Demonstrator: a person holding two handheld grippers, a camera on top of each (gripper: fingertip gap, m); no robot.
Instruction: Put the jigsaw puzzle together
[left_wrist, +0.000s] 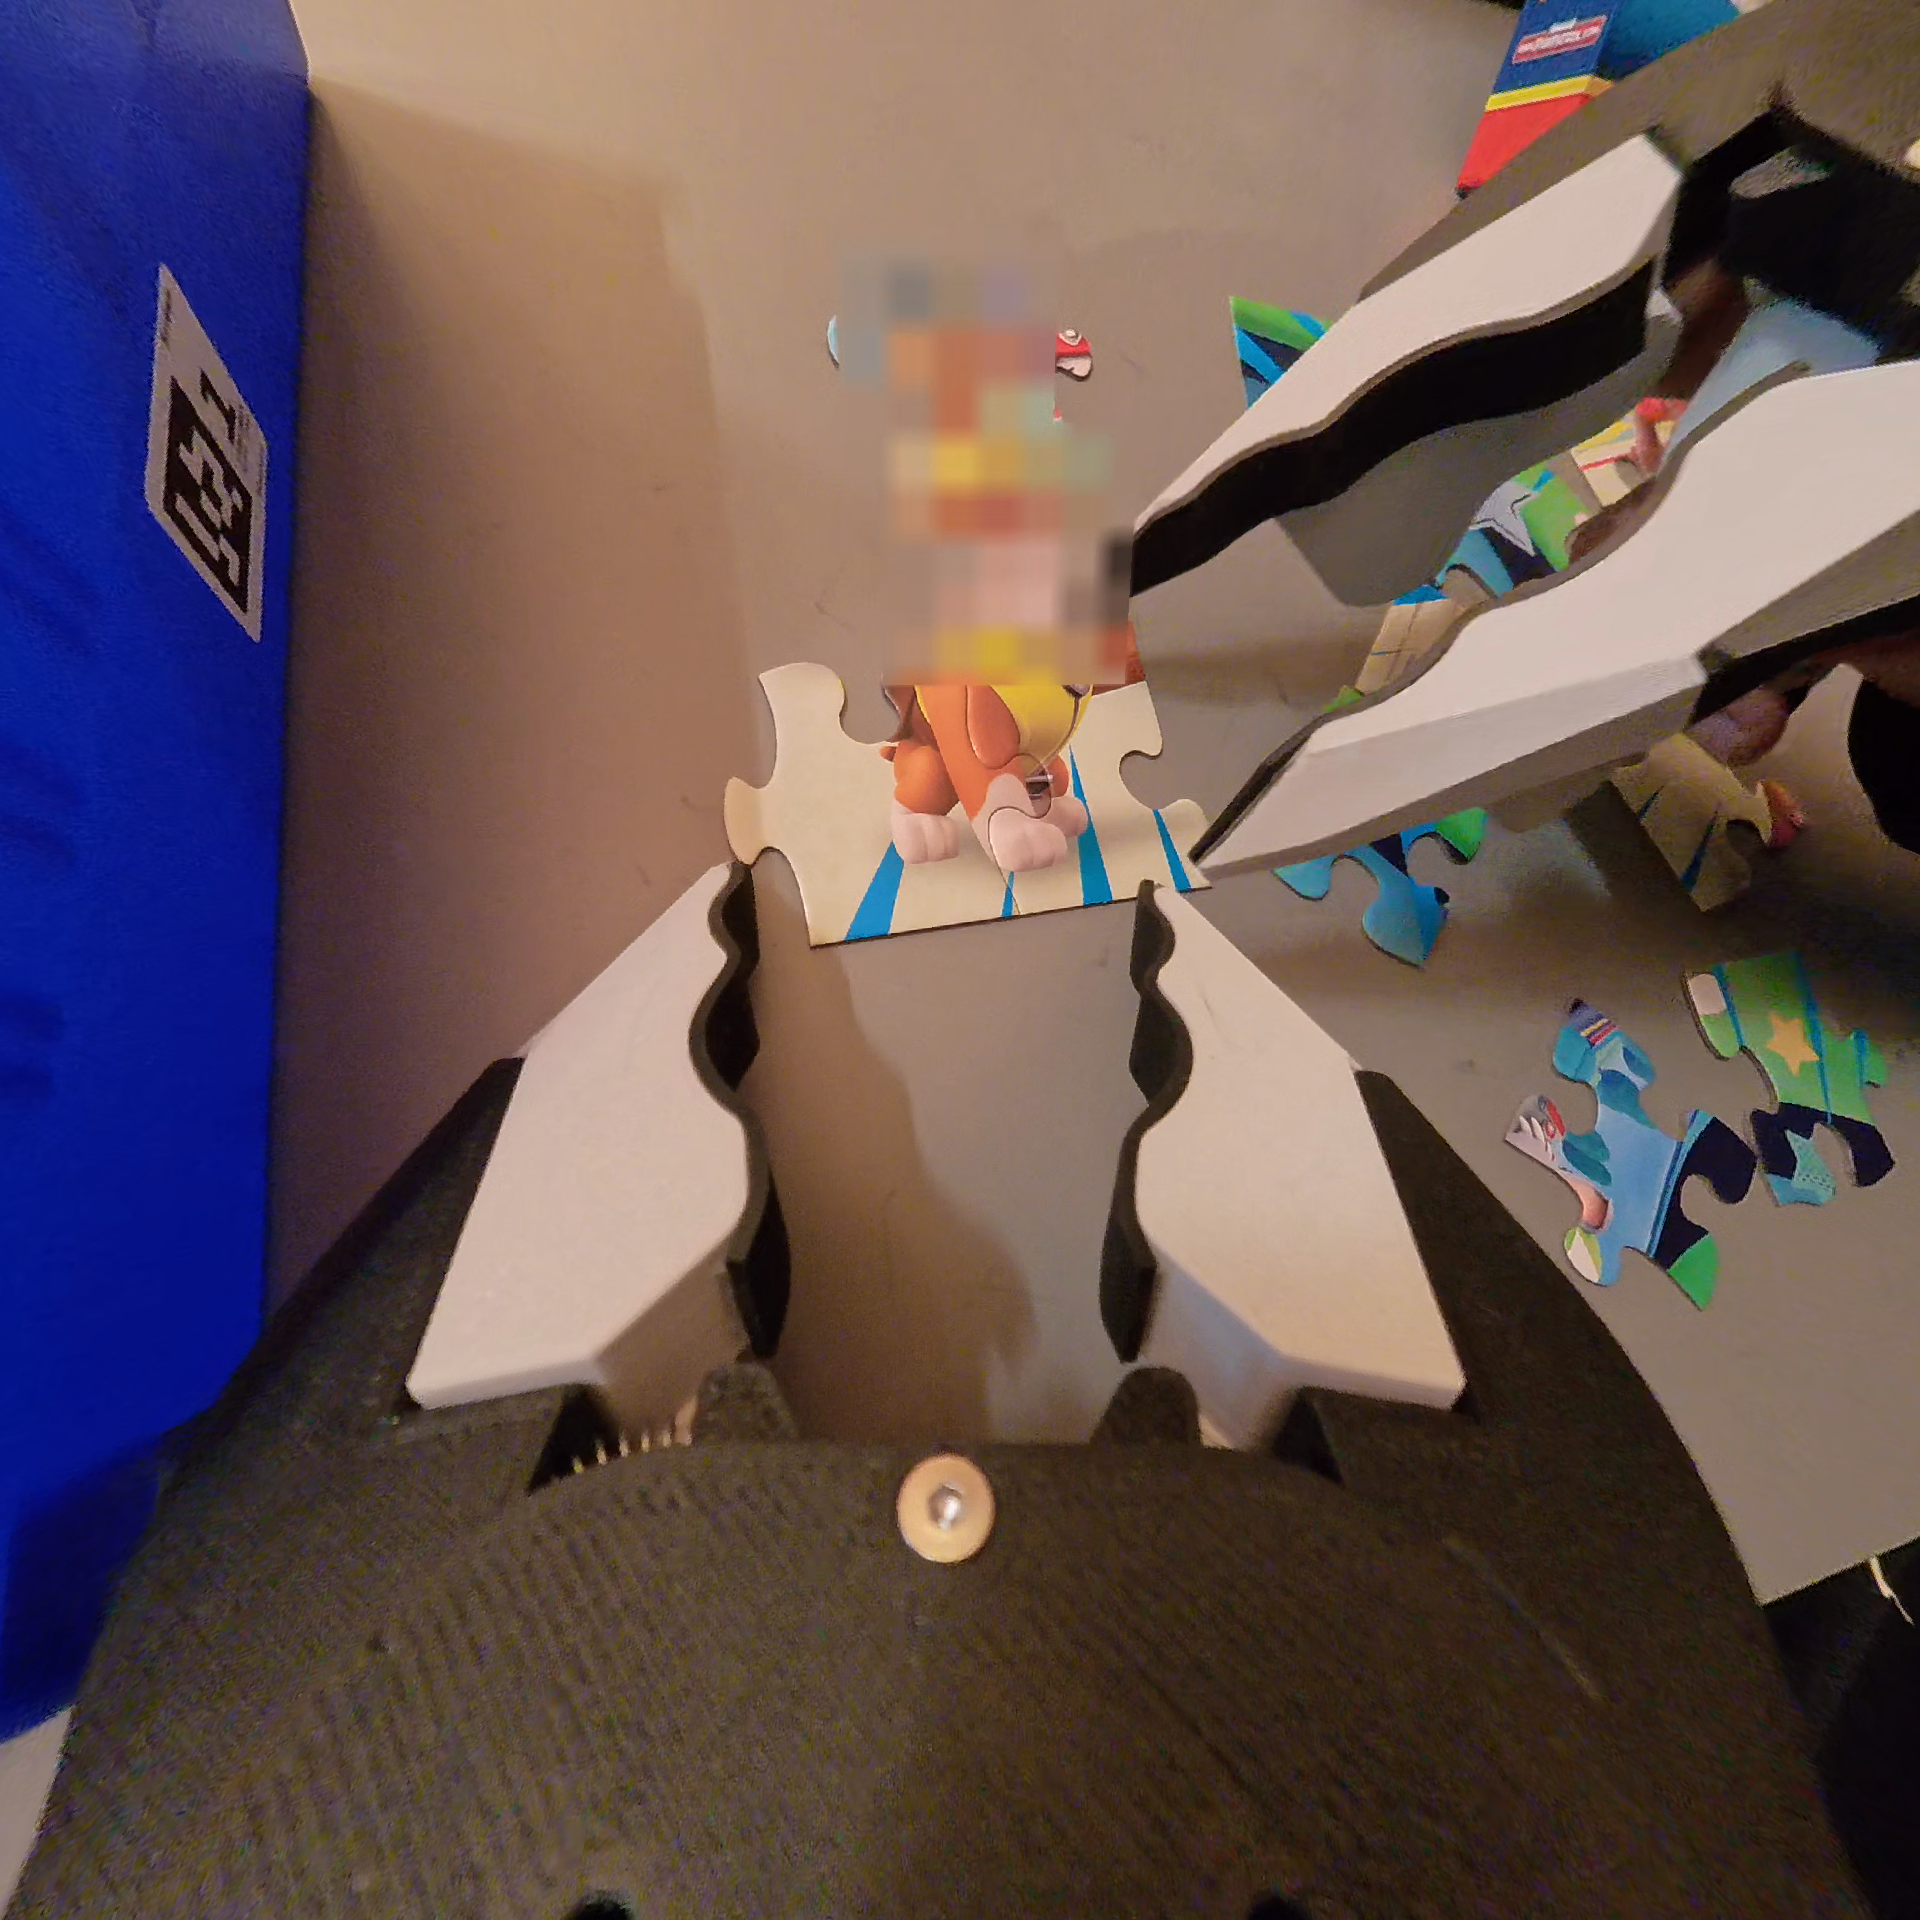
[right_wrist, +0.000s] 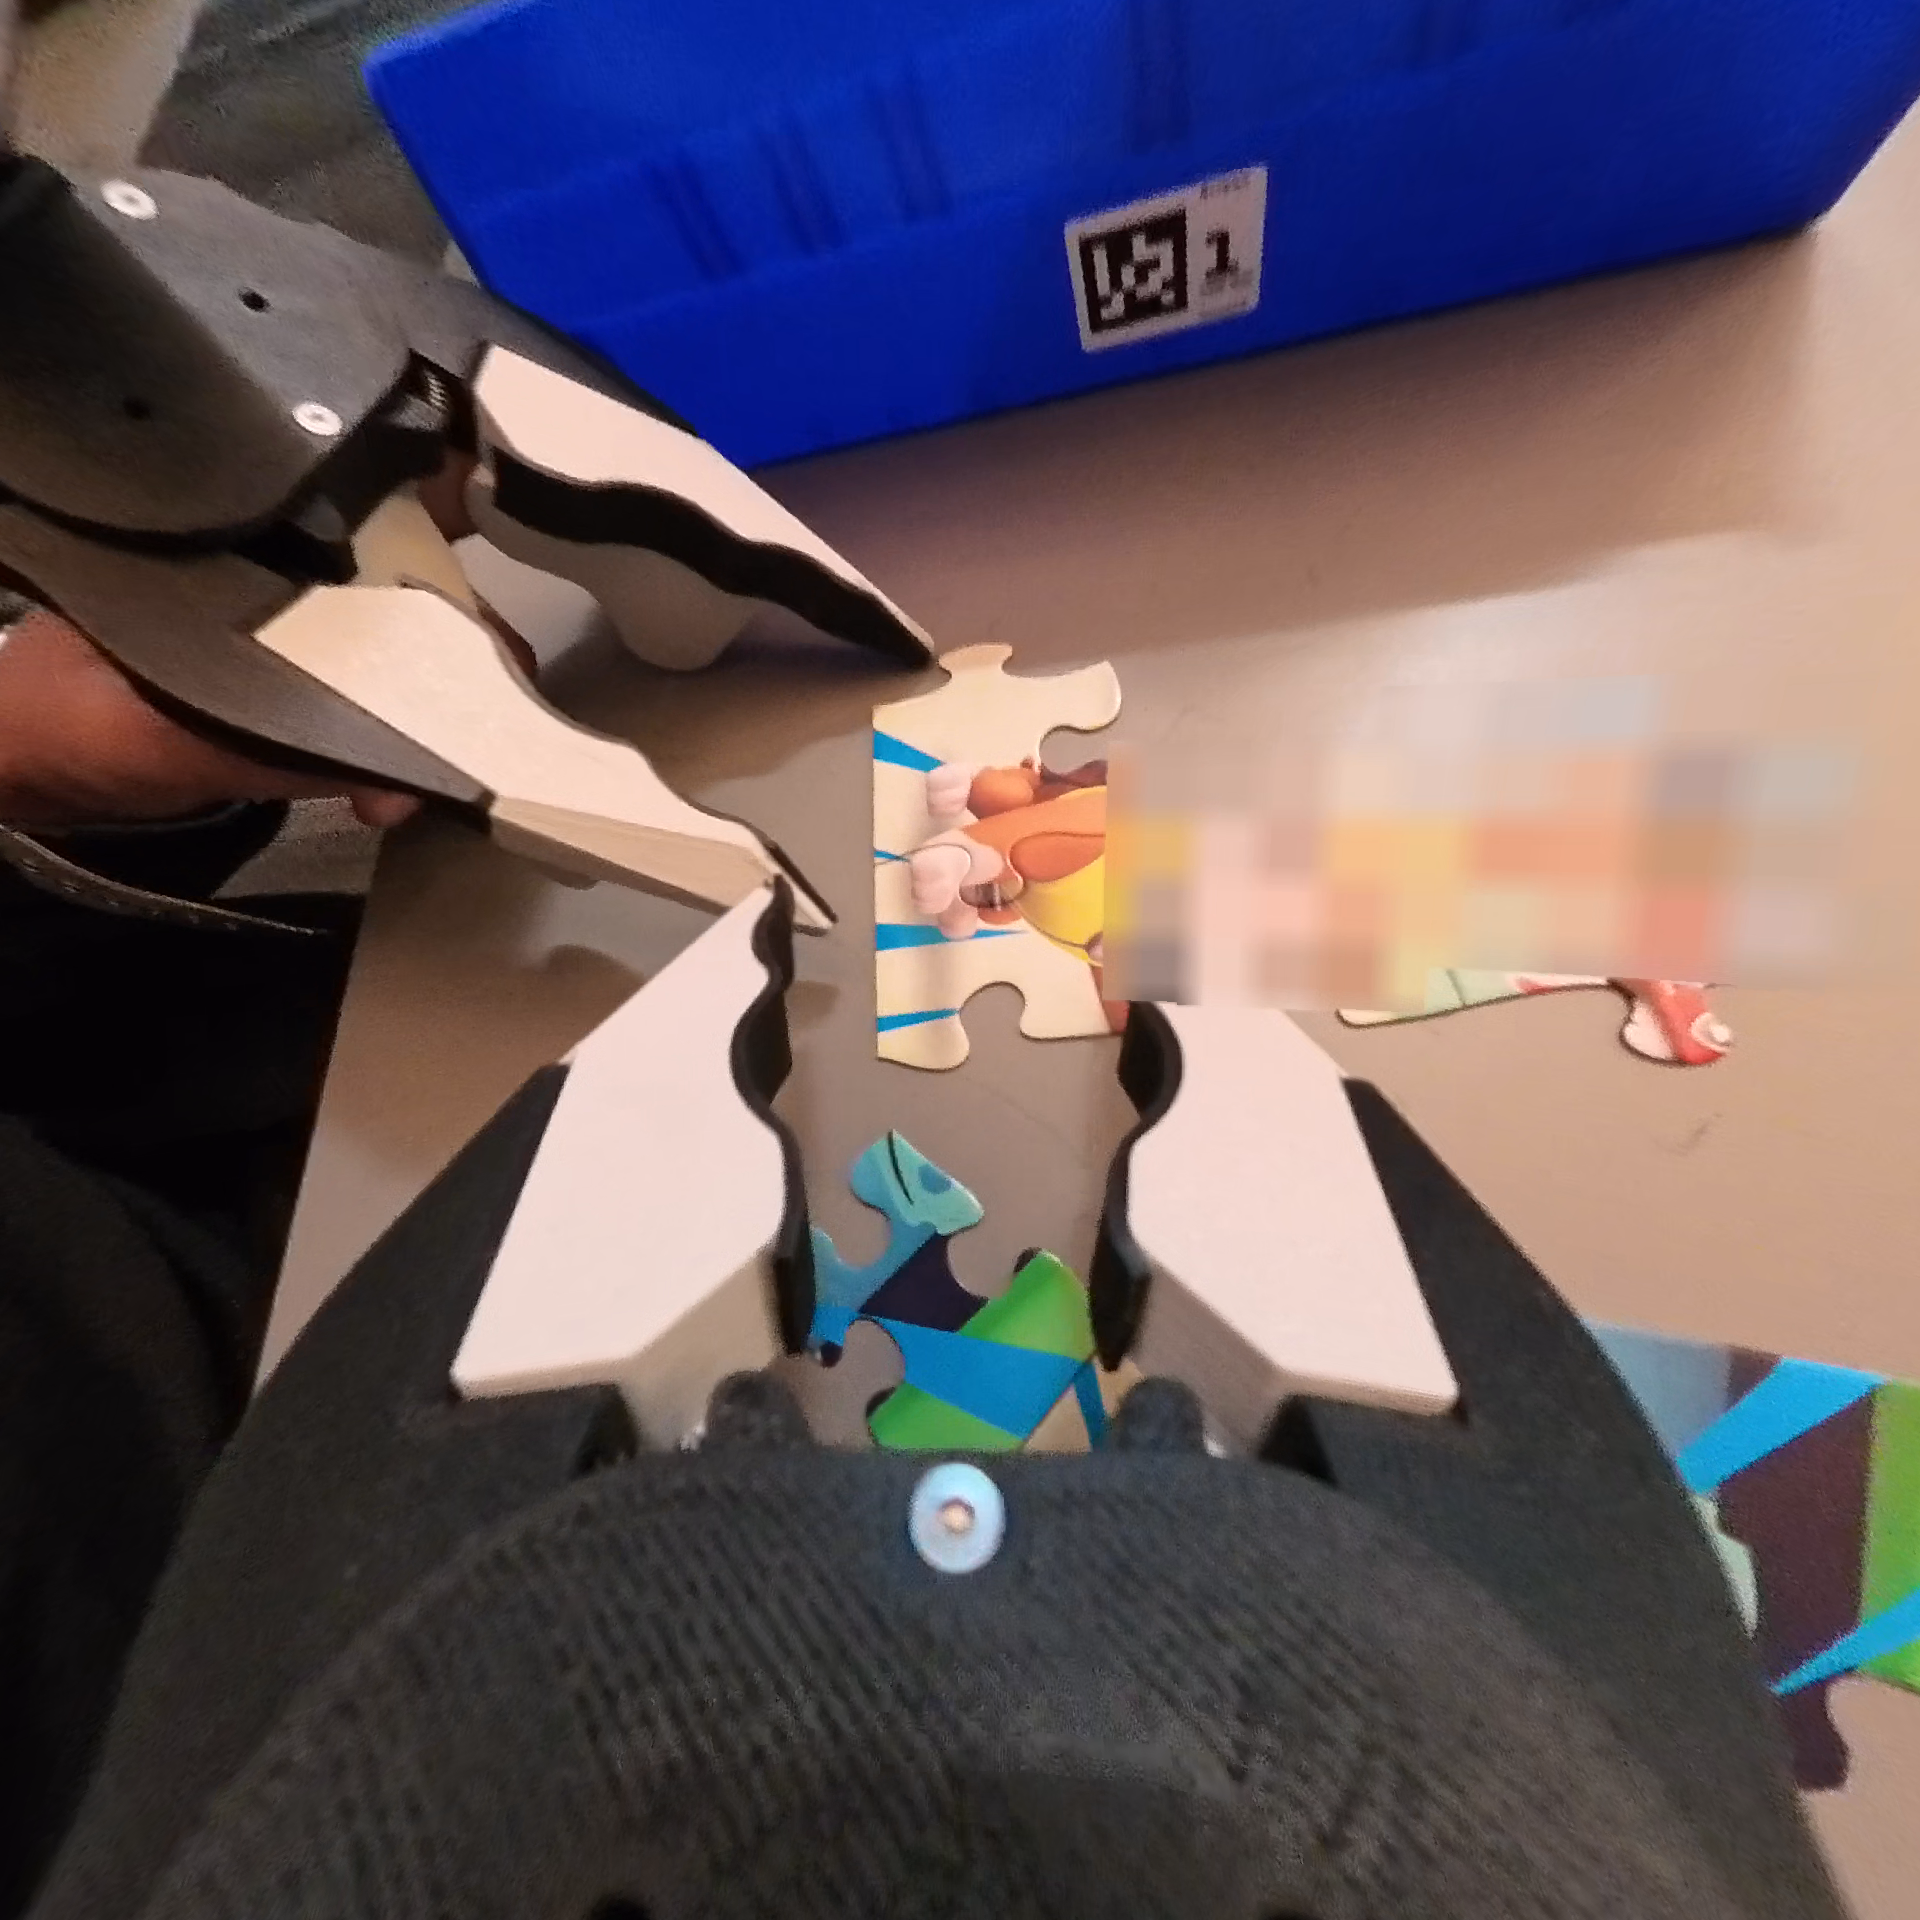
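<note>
Left gripper (left_wrist: 940, 894) spread wide with nothing in its grasp, its fingertips flanking the near edge of the joined puzzle pieces (left_wrist: 966, 821) lying flat on the grey bench (left_wrist: 582, 416). Right gripper (right_wrist: 951, 961) also gapes with bare pads, tips at the same assembly's side. Loose puzzle pieces (left_wrist: 1621, 1164) lie scattered to the right; a blue bin (right_wrist: 935, 208) stands beyond.

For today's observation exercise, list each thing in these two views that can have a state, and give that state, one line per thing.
Left gripper: jaws open, nothing held, tips at the near edge of the joined puzzle pieces.
Right gripper: jaws open, nothing held.
Joined puzzle pieces: flat on the table, interlocked.
Loose puzzle pieces: flat, picture side up, unjoined.
Blue bin: upright on the table.
</note>
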